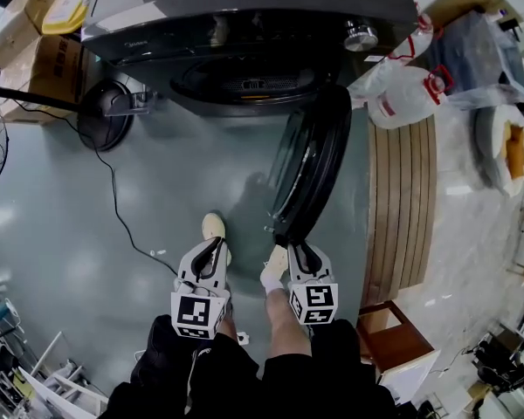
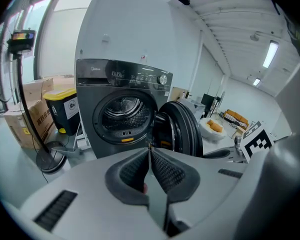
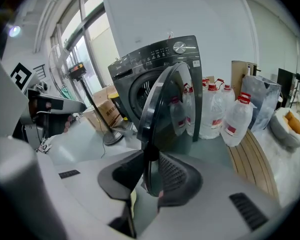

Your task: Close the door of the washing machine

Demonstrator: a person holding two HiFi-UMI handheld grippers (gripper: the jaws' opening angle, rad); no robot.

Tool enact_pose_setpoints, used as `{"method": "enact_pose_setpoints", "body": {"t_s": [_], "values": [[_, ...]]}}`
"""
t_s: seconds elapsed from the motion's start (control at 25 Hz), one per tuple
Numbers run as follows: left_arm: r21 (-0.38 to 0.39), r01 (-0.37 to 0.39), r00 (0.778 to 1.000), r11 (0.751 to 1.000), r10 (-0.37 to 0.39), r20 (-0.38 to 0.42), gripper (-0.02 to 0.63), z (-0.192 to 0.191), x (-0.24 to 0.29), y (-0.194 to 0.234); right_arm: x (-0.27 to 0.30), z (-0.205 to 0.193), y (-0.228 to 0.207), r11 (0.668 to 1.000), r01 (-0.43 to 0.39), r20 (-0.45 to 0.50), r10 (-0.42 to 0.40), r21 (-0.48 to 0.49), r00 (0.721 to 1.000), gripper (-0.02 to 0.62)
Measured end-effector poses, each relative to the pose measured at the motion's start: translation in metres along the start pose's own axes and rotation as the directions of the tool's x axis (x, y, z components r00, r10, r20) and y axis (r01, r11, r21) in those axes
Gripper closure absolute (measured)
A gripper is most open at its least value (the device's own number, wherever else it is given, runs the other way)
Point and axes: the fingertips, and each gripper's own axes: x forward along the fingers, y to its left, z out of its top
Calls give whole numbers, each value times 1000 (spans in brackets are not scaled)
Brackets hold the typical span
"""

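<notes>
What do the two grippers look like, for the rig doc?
Both match: the left gripper and right gripper have light grey moulded bodies and two jaws lined with dark textured pads. Each carries a cube of black-and-white square markers. No cables show on them. The person wears dark clothing.

HEAD CAM | washing machine (image 1: 244, 24) at top, its door (image 1: 310, 164) swung wide open toward you, edge-on | your right gripper (image 1: 299, 250) has its fingers at the door's near edge, grip unreadable | your left gripper (image 1: 211, 250) is just beside, over your shoe (image 1: 214, 227) | fan base (image 1: 105, 116) left, plastic jugs (image 1: 406, 94) right
</notes>
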Motion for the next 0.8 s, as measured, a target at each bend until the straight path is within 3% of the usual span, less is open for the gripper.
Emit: {"method": "enact_pose_setpoints", "body": {"t_s": [0.8], "values": [[14,21,1000,1000,-21,-22,571,21,-3,133,85,51,104,992,36,5,-36,123,999,477]]}}
